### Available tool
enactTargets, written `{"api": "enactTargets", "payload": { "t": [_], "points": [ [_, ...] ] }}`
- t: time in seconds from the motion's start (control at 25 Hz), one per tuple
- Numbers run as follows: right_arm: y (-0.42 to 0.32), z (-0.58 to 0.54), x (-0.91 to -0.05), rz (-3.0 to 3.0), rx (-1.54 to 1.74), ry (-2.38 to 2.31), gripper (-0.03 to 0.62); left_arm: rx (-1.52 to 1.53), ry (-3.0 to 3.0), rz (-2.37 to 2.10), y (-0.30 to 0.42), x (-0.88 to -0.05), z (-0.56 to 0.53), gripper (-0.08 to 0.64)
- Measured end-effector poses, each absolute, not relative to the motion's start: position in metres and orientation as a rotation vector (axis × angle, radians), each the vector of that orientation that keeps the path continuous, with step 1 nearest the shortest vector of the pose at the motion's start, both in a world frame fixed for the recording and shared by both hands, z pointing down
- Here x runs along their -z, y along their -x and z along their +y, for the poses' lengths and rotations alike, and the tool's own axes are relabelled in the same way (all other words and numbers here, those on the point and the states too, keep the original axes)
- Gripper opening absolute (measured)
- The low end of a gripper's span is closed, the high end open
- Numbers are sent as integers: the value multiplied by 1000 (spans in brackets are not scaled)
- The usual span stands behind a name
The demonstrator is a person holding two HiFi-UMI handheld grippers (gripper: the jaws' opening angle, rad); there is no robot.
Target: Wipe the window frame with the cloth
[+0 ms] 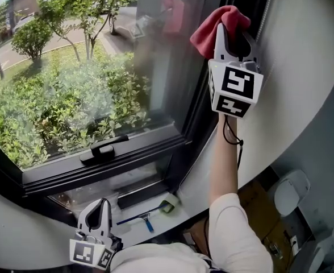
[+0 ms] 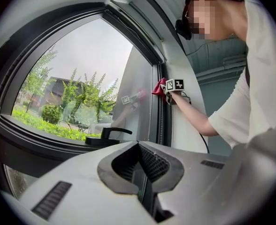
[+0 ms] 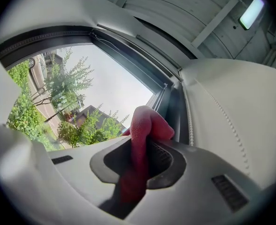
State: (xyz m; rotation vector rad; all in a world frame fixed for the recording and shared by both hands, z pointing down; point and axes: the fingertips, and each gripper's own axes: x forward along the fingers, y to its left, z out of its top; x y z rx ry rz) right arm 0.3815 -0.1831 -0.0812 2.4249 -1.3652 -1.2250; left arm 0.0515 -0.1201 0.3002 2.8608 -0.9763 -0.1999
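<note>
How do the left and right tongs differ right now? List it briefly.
The right tongs are shut on the red cloth; the left tongs are shut on nothing. The right tongs are raised high at the window frame's upright; the left tongs are held low, away from it. Both point toward that frame.

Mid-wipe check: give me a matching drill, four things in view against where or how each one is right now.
Things:
1. red cloth
2. left gripper
3. window handle
4. blue-handled tool

States:
A. lying flat on the white ledge
B. pinched in the right gripper, raised high
C. black, nothing touching it
D. fingers together, empty, held low

Pairs: 1-B, 2-D, 3-C, 4-A
</note>
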Motion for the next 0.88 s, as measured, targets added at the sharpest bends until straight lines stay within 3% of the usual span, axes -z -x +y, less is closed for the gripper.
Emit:
{"api": "enactTargets", "payload": {
  "t": [0.88],
  "points": [
    [-384,-182,37,-1289,1194,-2387,86,144,-2866,-939,-48,-308,-113,9]
  ]
}}
